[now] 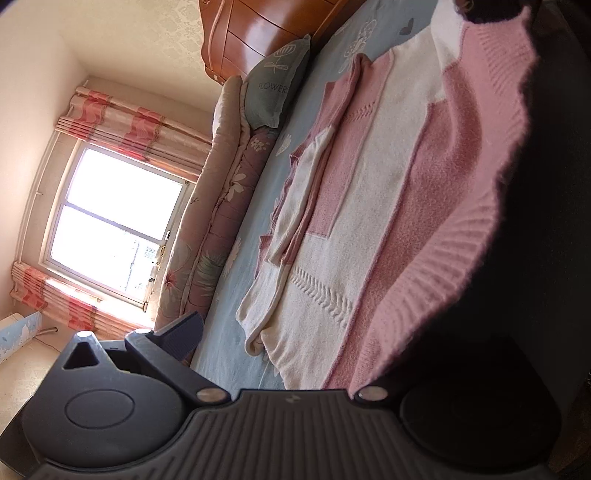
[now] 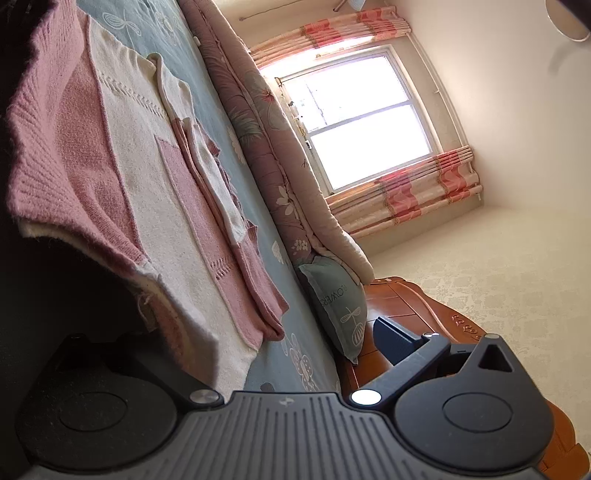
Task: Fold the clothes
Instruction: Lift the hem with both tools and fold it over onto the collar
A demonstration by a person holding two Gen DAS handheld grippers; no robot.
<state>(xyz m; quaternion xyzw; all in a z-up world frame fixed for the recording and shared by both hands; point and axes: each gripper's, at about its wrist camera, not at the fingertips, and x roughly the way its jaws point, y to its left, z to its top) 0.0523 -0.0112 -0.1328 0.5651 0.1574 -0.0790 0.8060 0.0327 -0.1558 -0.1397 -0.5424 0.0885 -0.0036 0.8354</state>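
A pink and white knit sweater lies flat on the blue bedsheet, with one sleeve folded in along its far side. Its pink ribbed hem is raised close to the left wrist camera. My left gripper is open: one finger shows bare over the sheet, and the other is hidden under the hem. In the right wrist view the sweater has its pink edge lifted too. My right gripper is open, one finger bare and the other hidden under the cloth.
A rolled floral quilt runs along the far side of the bed. A grey-green pillow leans against the wooden headboard. Beyond the bed is a bright window with pink striped curtains.
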